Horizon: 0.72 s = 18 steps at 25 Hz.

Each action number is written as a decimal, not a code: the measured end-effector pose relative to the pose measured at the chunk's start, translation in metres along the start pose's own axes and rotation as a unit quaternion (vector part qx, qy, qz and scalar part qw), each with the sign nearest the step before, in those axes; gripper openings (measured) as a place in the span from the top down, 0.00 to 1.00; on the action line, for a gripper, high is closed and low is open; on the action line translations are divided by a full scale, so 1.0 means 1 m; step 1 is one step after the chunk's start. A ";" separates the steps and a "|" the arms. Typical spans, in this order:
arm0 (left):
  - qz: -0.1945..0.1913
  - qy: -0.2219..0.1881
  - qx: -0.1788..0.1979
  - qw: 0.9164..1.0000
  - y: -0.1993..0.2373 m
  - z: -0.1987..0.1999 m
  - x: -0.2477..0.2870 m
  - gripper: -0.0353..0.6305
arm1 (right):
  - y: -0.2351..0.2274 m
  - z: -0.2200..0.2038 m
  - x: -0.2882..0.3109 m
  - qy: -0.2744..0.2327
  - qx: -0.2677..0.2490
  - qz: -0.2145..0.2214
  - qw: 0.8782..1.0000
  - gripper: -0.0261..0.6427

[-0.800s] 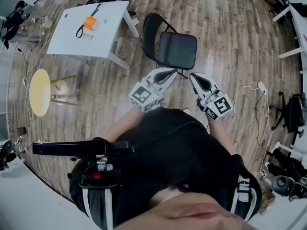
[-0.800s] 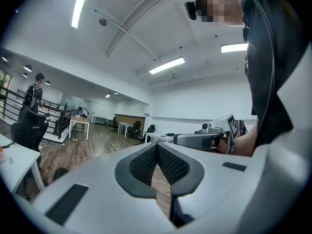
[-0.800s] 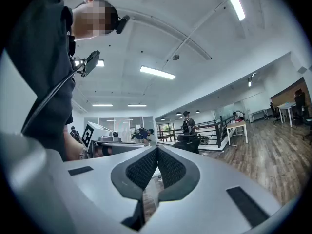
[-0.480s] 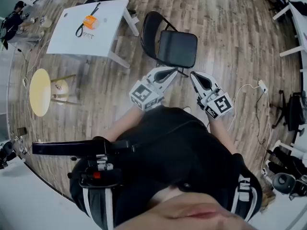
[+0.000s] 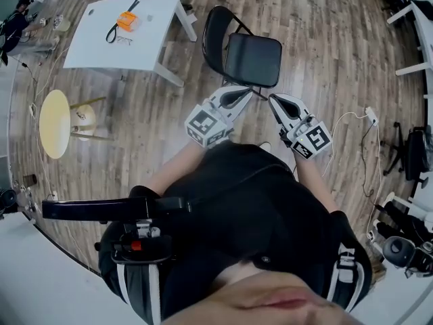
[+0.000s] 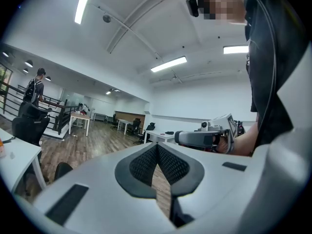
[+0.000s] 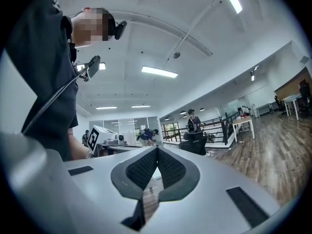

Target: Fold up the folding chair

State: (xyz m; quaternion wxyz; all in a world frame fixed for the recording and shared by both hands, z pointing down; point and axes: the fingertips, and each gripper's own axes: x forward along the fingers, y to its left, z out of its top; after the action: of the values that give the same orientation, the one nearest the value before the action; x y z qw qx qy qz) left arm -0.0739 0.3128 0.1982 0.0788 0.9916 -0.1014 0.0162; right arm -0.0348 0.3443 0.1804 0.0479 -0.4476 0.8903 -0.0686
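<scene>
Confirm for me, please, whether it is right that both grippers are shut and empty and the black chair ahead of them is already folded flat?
Not quite: the chair is not folded. The head view shows it standing open on the floor with its seat out. The rest holds: the left gripper and the right gripper are both shut and empty, with the chair ahead of them.
</scene>
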 end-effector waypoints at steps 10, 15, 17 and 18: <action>0.014 0.000 -0.011 1.000 0.030 -0.010 -0.026 0.94 | 0.013 -0.026 0.042 0.019 0.001 -0.007 1.000 0.95; 0.007 0.009 -0.024 1.000 0.060 -0.015 -0.045 0.94 | 0.014 -0.036 0.072 0.028 0.007 -0.019 0.999 0.95; 0.006 0.012 -0.021 1.000 0.070 -0.016 -0.048 0.94 | 0.010 -0.037 0.079 0.028 0.006 -0.026 0.999 0.95; 0.006 0.013 -0.021 1.000 0.075 -0.016 -0.048 0.94 | 0.007 -0.036 0.081 0.027 0.005 -0.030 0.999 0.95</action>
State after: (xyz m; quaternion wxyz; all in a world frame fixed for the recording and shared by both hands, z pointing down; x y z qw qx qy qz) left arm -0.1367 0.2526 0.2227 0.1011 0.9888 -0.1064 0.0278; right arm -0.0943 0.2860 0.2132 0.0238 -0.4715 0.8772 -0.0870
